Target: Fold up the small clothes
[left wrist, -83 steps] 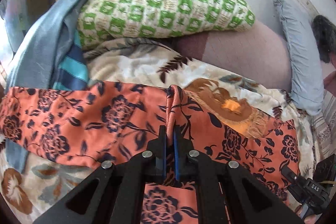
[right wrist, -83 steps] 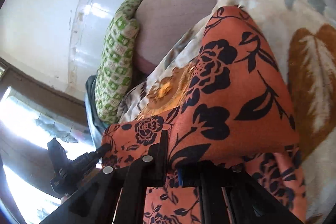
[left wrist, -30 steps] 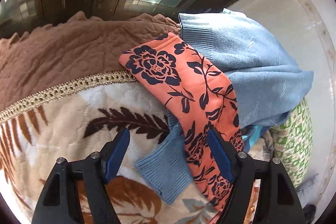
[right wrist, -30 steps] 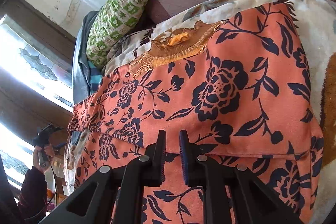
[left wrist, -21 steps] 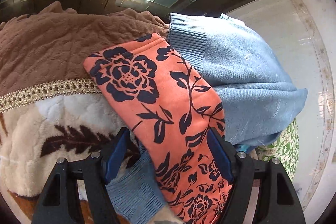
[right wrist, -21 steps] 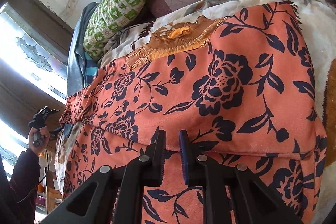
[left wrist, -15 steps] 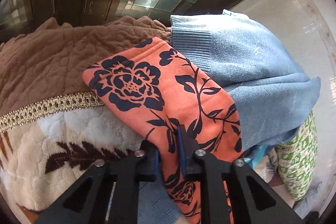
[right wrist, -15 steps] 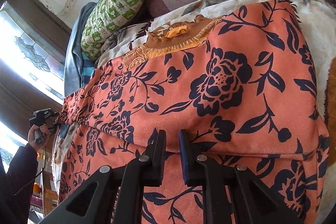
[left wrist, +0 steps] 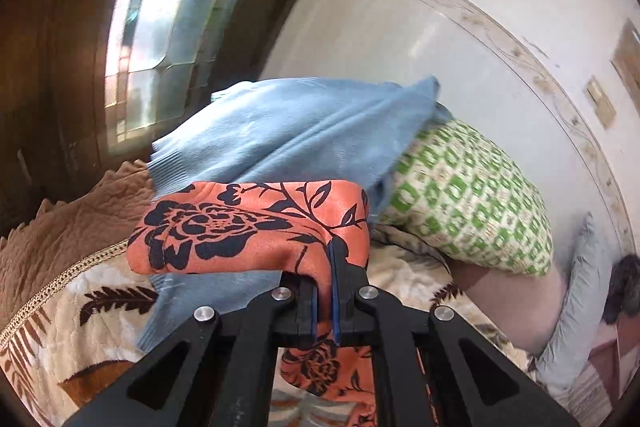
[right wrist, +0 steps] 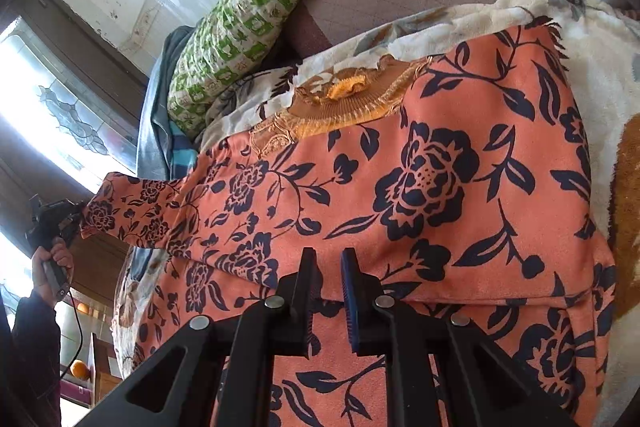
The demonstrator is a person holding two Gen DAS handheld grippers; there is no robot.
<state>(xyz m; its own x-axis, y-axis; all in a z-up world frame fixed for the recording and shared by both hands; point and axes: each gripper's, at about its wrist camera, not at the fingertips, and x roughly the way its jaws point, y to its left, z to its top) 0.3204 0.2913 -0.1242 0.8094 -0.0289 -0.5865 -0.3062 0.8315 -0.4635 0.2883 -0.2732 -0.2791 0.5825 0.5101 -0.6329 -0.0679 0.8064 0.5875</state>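
- Left gripper (left wrist: 325,291): jaws closed tight on a fold of the orange floral garment (left wrist: 248,227); the cloth runs between the two blue-edged pads and drapes forward over the fingertips, with a further strip hanging below the jaws.
- In the right wrist view the same left gripper (right wrist: 74,217) appears at the far left, held in a person's hand (right wrist: 52,259); the garment's narrow end is lifted off the bed and stretched toward it.
- Right gripper (right wrist: 329,269): jaws nearly together, a narrow gap showing between the two fingers. They rest over a folded edge of the orange floral garment (right wrist: 420,179); whether cloth is pinched in the gap cannot be told from this view.
- Garment position: the main body lies spread across the floral blanket (right wrist: 592,39), folded over on itself so that one layer's edge crosses just in front of the right fingertips.
- An orange-brown knitted piece (right wrist: 344,103) lies on the blanket, partly under the far edge of the garment.
- Light blue sweater (left wrist: 296,135): lies directly behind and beneath the lifted garment end in the left wrist view, its ribbed hem showing below the orange cloth.
- Green-and-white patterned pillow (left wrist: 468,195): lies beside the sweater, which overlaps its upper end; in the right wrist view the pillow (right wrist: 248,15) lies at the far side of the bed against the wall.
- Brown quilted cover with a gold trim (left wrist: 68,227): lies left of the lifted garment end.
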